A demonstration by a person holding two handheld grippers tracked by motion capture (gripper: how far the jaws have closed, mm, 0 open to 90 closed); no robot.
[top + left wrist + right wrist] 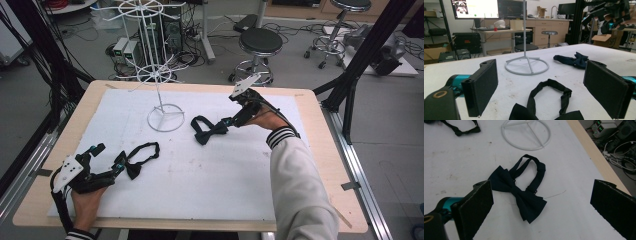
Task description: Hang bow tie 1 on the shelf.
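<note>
Right now two bow ties lie on the white sheet (200, 175) that covers the wooden counter (327, 165). Black bow tie (136, 159) sits toward the counter's near left corner, strap looped out to the right of the knot. Left gripper (120, 167) is right at it, w/ the fingers wide apart, nothing held; in the left gripper view the two black pads (482, 86) stand either side of the tie's strap loop (549, 96), and the bow's wings show at the bottom edge between them. Can't tell from the high view whether a fingertip touches the cloth. Person's left hand (87, 200) grips the tool near the front edge.

Navy bow tie (207, 130) lies about mid-counter, nearer the far edge than the near one, just right of the wire stand's ring base (166, 119). Right gripper (225, 124) is raised & tilted down toward it from the right, grey plate on top; right hand (265, 120) & striped cuff behind it. Right gripper view looks down on the navy tie (520, 193): bow flat on the sheet, strap folded in a loop toward the ring base (526, 135). Fingers spread wide, one pad (474, 207) at left, other at right, tie between them but apart from both, not clamped.

Wire stand's post rises from the ring near the far edge. Stools & cables on the floor beyond the counter.
</note>
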